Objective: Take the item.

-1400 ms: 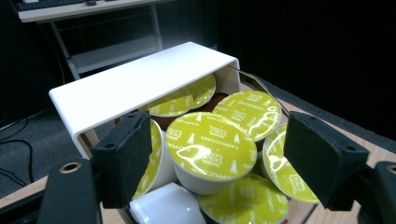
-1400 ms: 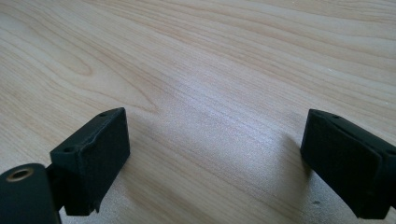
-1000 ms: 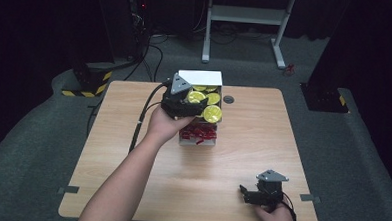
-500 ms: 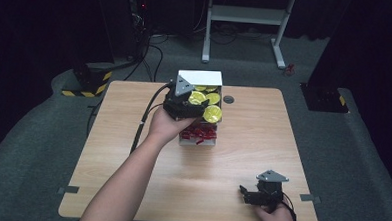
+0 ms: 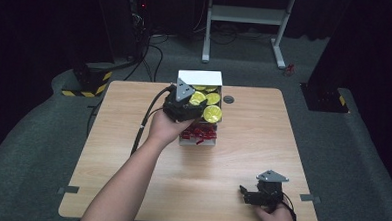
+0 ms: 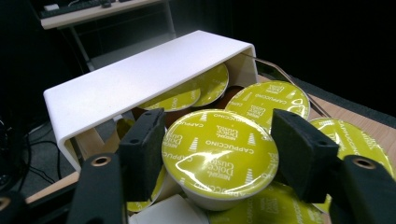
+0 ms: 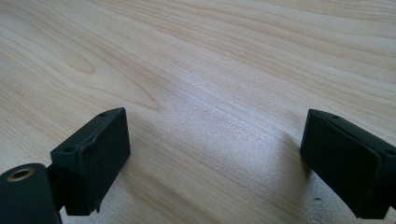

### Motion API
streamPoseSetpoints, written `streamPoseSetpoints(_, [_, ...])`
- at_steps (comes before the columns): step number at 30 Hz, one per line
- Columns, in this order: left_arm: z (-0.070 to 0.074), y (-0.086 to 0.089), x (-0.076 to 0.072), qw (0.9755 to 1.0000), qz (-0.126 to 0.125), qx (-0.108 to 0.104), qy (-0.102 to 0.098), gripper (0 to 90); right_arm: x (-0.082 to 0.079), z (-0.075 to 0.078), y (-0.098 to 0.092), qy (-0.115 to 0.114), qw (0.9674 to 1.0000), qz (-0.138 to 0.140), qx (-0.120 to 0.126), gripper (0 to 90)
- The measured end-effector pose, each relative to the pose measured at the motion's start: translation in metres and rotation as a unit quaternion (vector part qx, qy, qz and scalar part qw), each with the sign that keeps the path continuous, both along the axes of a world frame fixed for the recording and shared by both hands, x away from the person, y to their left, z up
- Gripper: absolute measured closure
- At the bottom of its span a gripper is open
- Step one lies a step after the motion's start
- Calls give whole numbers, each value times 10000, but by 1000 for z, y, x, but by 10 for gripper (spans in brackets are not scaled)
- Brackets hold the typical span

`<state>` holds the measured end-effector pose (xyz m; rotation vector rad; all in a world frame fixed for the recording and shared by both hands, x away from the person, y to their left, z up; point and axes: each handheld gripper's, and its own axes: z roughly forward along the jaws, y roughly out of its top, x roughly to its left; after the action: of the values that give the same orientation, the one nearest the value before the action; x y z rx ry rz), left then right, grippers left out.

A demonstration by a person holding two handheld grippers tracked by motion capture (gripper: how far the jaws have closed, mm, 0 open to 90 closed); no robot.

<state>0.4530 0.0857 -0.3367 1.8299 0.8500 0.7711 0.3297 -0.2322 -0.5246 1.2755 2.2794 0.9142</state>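
Surface (image 5: 130, 187): pale wood, mostly bare; carries the box at the far middle.
Box (image 5: 200, 78): white, open-topped, at the surface's far edge; landmark for everything below. Far wall curls over the pods in the left gripper view.
Red pieces (image 5: 199, 132): in the box's near part, just behind the left hand; too small to identify.
Left gripper (image 6: 219, 154): over the box, angled down into the pods, probably to pick one off the pile. Jaws at medium width, one at each side of the top pod, left pad touching or nearly touching its rim, right pad a little apart; not yet a firm grip, by the look of it.
Right gripper (image 7: 215, 154): well apart from the box, at the surface's near right corner. Jaws wide, nothing between them, bare wood just beyond; likely parked out of the way.
Pods (image 5: 204, 98): yellow-lidded coffee capsules, heaped in the box's far part, lids tilted and overlapping.
Top pod (image 6: 219, 147): lid up, printed "CAPPUCCINO", resting on the others, between the left jaws.
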Motion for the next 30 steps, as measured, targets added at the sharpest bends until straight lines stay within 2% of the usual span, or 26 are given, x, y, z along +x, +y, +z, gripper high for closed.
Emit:
streamPoseSetpoints(4, [-1, -1, -2, 10000, 21, 38, -57, 379, 0, 0, 0, 1, 10000, -1, 0, 83])
streamPoseSetpoints(8, [-1, 0, -3, 10000, 26, -41, -67, 380, 0, 0, 0, 2, 10000, -1, 0, 83])
streamPoseSetpoints(9, [0, 2, -4, 9999, 27, -161, -31, 380, 0, 0, 0, 2, 10000, -1, 0, 83])
streamPoseSetpoints(16, [8, 8, -7, 9989, 52, -465, -80, 380, 0, 0, 0, 5, 10000, 1, -2, 83])
streamPoseSetpoints(25, [19, 21, -19, 9979, 63, -631, -123, 381, 0, 0, 0, 6, 10000, 2, -2, 83])
streamPoseSetpoints(30, [25, 28, -25, 9978, 62, -651, -136, 381, 0, 0, 0, -14, 10000, 14, -8, 83])
